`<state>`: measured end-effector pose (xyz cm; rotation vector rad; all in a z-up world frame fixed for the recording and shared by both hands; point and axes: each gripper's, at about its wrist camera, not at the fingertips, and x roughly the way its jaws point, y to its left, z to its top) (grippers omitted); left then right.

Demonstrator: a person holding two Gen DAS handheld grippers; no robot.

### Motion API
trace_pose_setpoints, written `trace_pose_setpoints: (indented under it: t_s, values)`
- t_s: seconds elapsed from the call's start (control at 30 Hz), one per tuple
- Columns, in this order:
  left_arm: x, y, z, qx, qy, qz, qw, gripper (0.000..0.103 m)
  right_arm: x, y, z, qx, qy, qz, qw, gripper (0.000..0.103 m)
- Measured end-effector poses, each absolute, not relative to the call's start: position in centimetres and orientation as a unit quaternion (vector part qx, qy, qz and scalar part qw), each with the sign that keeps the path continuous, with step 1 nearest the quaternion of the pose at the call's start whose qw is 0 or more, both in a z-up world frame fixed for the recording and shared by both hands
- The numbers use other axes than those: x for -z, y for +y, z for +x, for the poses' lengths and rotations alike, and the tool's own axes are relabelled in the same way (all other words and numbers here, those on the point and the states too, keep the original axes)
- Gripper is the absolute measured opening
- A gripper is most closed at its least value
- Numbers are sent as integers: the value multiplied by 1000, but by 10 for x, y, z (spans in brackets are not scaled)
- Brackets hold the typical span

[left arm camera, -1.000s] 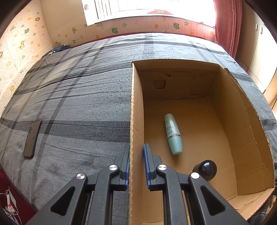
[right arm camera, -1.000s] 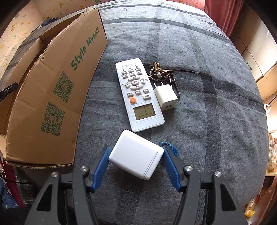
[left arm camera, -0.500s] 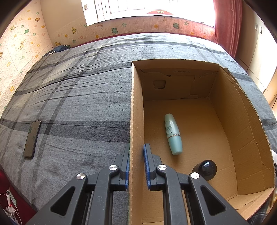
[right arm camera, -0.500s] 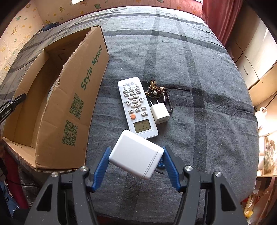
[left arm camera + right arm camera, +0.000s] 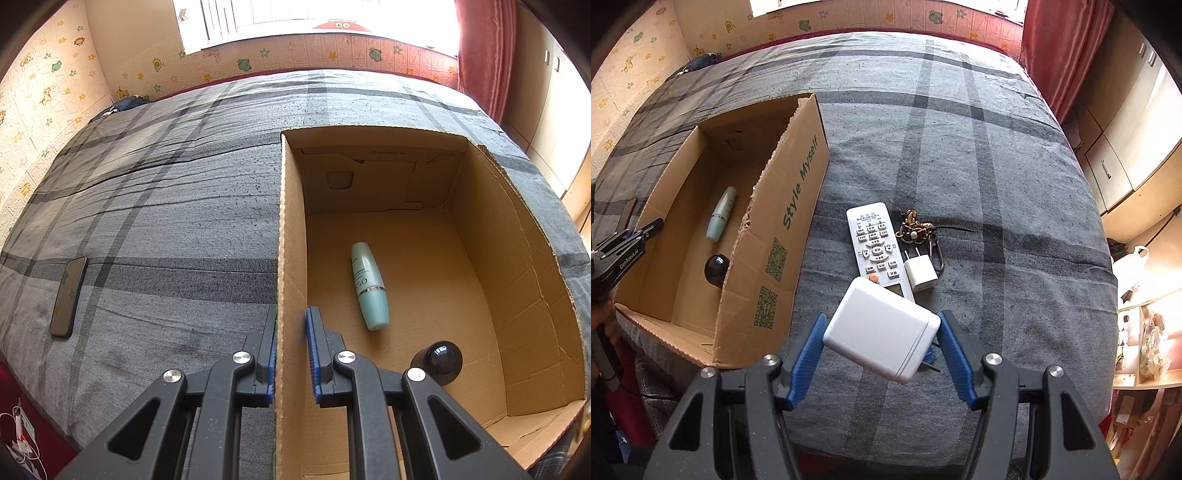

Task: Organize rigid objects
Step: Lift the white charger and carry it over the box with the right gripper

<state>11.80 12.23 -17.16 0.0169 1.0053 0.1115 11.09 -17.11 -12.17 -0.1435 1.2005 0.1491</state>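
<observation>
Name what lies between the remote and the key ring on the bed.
Nothing: in the right wrist view a bare strip of grey bedspread separates the remote from the key ring. The small white plug sits nearer the camera, below that gap.

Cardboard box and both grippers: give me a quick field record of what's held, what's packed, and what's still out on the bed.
left gripper: shut on the cardboard box side wall
right gripper: shut on the white case, lifted above the bed
in box: teal bottle lying down; dark round-topped item
still on bed: remote, white charger plug, keychain, phone
</observation>
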Motion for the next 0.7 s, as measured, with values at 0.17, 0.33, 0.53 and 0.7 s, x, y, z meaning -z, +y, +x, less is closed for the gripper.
trace_pose_setpoints:
  t_s: [0.17,0.33,0.53,0.7]
  values:
    - [172,123,118,-54,481,8,875,14,103,-165,112,-74,552,-77,827,65]
    - [171,123,119,-53,482,7,875,14,89,-158,115,-80,542,-85,832,65]
    - [171,123,119,-53,482,8,875,14,74,-145,122,-93,527,-93,840,65]
    - [172,123,118,-53,482,7,875,14,62,-130,128,-106,514,-104,845,65]
